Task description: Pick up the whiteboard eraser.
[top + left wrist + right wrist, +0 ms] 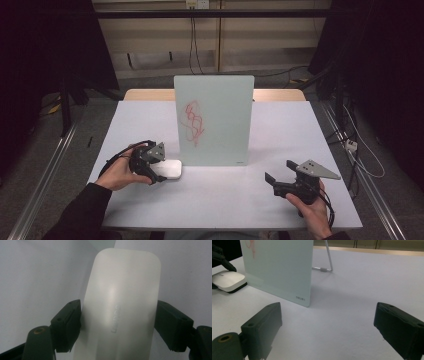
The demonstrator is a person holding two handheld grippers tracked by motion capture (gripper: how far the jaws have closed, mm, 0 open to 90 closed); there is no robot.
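Observation:
A white eraser (170, 170) with a dark underside lies on the table just left of the board's lower corner. My left gripper (157, 175) is shut on it. In the left gripper view the two black jaws press on both long sides of the eraser (122, 285), which runs away from my left gripper (118, 322). An upright glass whiteboard (215, 120) with a red scribble (193, 122) stands mid-table. My right gripper (278, 170) is held low over the table's right front, open with nothing between its jaws. The right gripper view has the eraser (228, 281) at far left beside the board (279, 267).
The pale grey table (280, 130) has a wooden strip along its far edge. A wire stand (328, 260) props the board from behind. Cables trail over the floor past the table's right edge. Dark curtains close both sides.

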